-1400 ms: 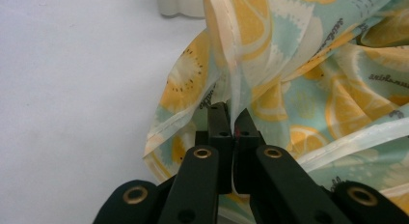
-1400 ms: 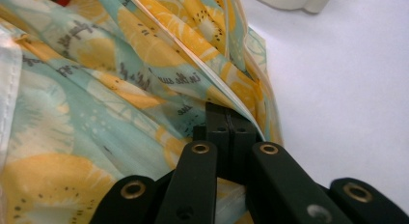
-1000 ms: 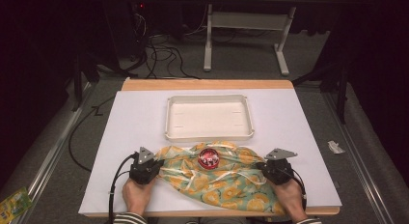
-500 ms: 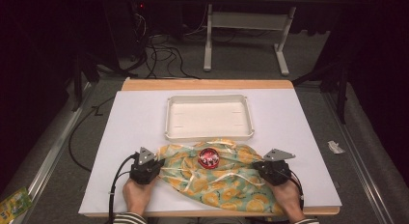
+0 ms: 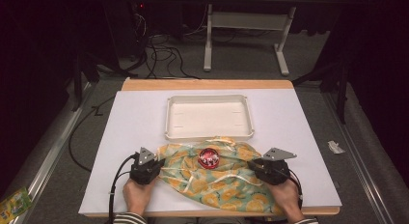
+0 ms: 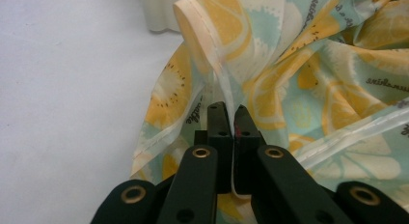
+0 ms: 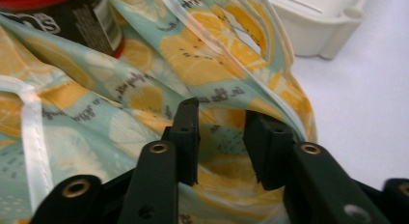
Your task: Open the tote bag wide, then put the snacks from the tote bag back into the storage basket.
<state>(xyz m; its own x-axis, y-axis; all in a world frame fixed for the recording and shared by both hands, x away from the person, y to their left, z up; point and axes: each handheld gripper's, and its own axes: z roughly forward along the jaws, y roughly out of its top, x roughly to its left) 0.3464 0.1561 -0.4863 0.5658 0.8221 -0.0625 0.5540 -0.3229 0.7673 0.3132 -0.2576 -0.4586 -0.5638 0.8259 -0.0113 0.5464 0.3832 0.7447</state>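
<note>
Fabric printed with lemon slices, a drawstring bag (image 5: 217,178), is lying at the near edge of the white table (image 5: 120,132), just in front of an empty white tray (image 5: 209,117), and a jar with a red lid (image 5: 209,157) is sitting on the bag's upper middle. The left gripper (image 6: 229,119) is pinching a seamed edge of the cloth, its jaws pressed together with the hem running up between them. The right gripper (image 7: 223,137) is standing partly open at the bag's other end, cloth bunching in the gap between its jaws without being clamped. Judging from this, the person is securing both sides of the bag, probably to spread its mouth or lift it with the jar. The next move is calling for the right jaws to close on a single rim layer near the white drawstring (image 7: 34,132); gathering several folds at once would likely be keeping the bag from opening.
</note>
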